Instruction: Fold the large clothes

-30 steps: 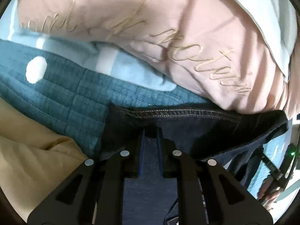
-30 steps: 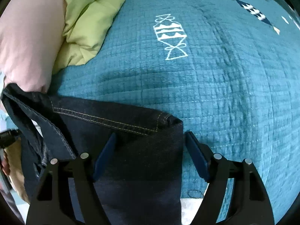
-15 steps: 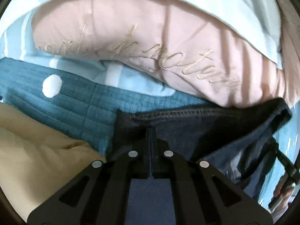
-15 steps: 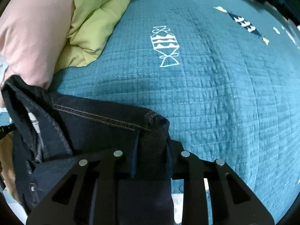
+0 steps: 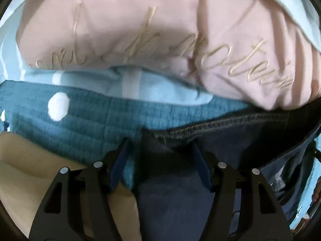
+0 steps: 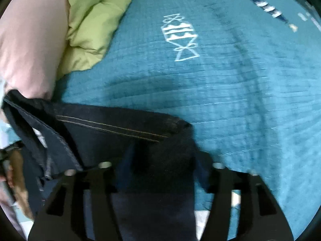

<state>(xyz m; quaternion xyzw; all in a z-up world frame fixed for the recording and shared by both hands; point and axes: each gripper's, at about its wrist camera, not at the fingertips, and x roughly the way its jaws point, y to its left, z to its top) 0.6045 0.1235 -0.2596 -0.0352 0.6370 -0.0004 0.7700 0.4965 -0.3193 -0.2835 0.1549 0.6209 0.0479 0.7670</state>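
Observation:
Dark denim jeans [image 5: 230, 138] lie on a teal quilted bedspread [image 5: 84, 118], their stitched waistband running across both views. My left gripper [image 5: 160, 162] is open, its blue-padded fingers spread around one waistband corner. My right gripper [image 6: 163, 166] is open too, its fingers on either side of the other corner of the jeans [image 6: 112, 128]. The denim lies loose between both pairs of fingers and runs back under the grippers.
A pink pillow with gold script [image 5: 160, 40] rests on a light blue pillow [image 5: 152, 84] just beyond the jeans. A tan cloth [image 5: 30, 170] lies at the left. A lime-green quilt [image 6: 94, 26] sits by the pink pillow [image 6: 30, 40]. The bedspread [image 6: 240, 100] carries white fish prints.
Half a second ago both grippers were shut on the waistband corners; now both have opened and let the jeans go. The views have shifted slightly and are a little blurred.

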